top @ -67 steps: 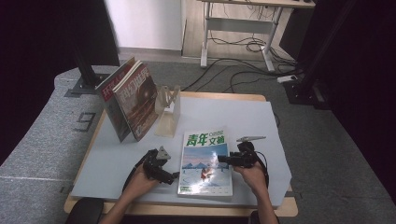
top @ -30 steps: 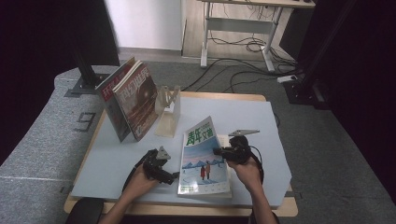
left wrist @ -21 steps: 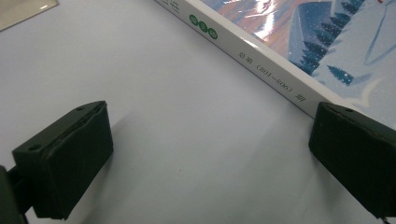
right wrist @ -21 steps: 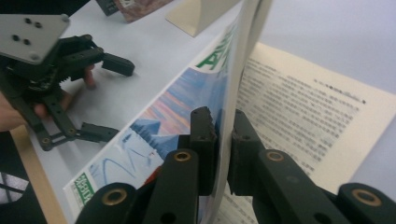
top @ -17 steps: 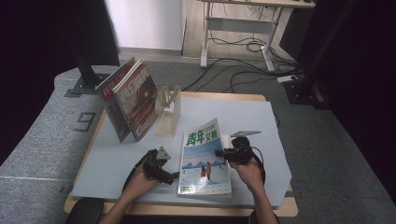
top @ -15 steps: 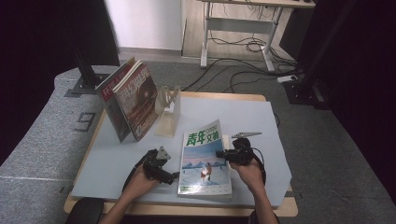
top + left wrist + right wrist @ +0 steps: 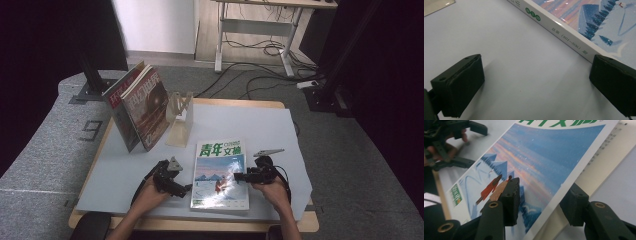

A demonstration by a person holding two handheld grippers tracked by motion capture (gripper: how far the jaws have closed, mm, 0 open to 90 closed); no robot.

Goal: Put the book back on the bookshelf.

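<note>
Hands come in from the near edge of the desk, each holding a claw beside the magazine that lies flat between them, close to that edge. The right claw straddles the cover's free edge, one jaw above it and one below; its jaws have just been opening, and the cover sits loose between them, slightly lifted, not pinched. The left claw stands wide on bare desk, one jaw just beside the spine, gripping nothing. Further back a clear stand props two upright magazines. I'd worry the glossy cover slips off if the right claw closes late, or that it creases if pulled while the left gives no hold.
</note>
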